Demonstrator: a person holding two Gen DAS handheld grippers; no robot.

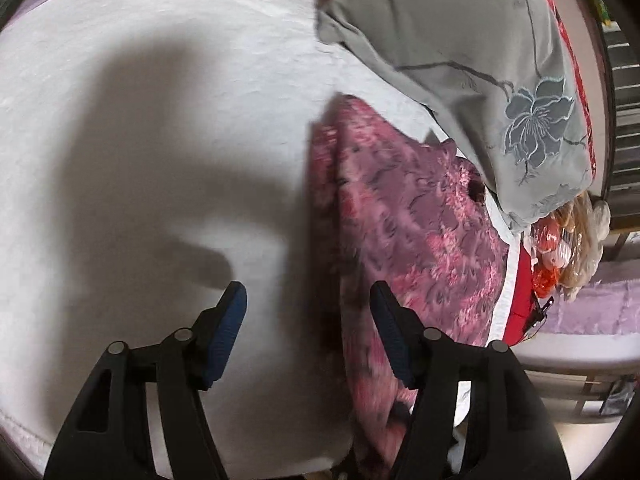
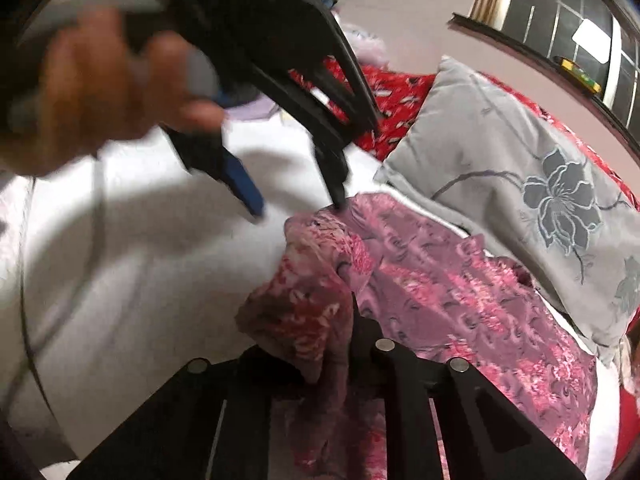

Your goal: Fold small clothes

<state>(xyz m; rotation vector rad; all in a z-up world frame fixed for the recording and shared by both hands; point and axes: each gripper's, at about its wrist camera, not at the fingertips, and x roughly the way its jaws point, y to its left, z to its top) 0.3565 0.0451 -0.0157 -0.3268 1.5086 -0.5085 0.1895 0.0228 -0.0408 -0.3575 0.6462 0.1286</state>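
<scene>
On a white-sheeted bed [image 1: 168,92], the right tongs [image 2: 352,320] are pressed together on a bunched edge of the pink patterned garment [image 2: 460,292], which lies spread ahead of them, beside a grey pillow [image 2: 500,152]; the left tongs [image 1: 308,312] hang spread just over the cloth's far corner, one finger seemingly touching it, though blur hides contact; the fold looks barely begun; next, the left tongs must pinch that corner.

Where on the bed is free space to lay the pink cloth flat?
Free: the white sheet left of the pink cloth, up to the bed's edge. Crowded: the right side, where the grey pillow and red fabric lie close.
</scene>
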